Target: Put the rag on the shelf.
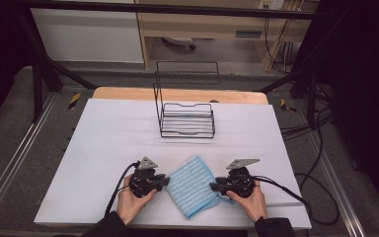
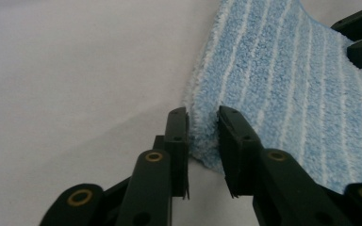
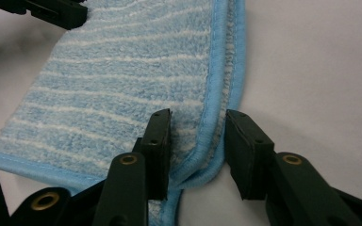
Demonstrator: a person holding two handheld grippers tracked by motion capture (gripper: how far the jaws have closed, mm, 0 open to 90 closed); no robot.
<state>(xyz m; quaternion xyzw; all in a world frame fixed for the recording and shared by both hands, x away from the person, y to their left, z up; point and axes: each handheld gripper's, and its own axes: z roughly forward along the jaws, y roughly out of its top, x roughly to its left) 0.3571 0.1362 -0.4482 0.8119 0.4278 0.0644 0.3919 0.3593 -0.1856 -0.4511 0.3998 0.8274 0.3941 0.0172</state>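
The white table (image 1: 103,143) takes up the middle of the high view, with a strip of bare wood along its far edge in the upper centre. Above the middle of that view stands a black wire rack (image 1: 186,118), well apart from your hands, its tall back frame rising at its left side.

Down in the lower centre of the high view lies the blue striped towel (image 1: 193,185), folded and turned corner-on like a diamond, flat on the white surface between your two hands. In the right gripper view it fills the upper left, and you can see two stitched hems stacked one on the other along its edge, so it is doubled over.

Your left gripper (image 1: 164,181) sits at the towel's left corner in the lower centre-left of the high view, and your right gripper (image 1: 216,186) at the towel's right corner, lower centre-right.

Now the close look. In the left gripper view your left gripper (image 2: 202,136) has its jaws apart with a narrow gap, and the fluffy corner of the towel (image 2: 283,89) pokes up between them; the pads are just beside the pile, and I cannot tell if they press it. In the right gripper view your right gripper (image 3: 198,146) has its jaws wider apart, straddling the doubled hem of the towel (image 3: 122,80), with the right jaw clear of the cloth.
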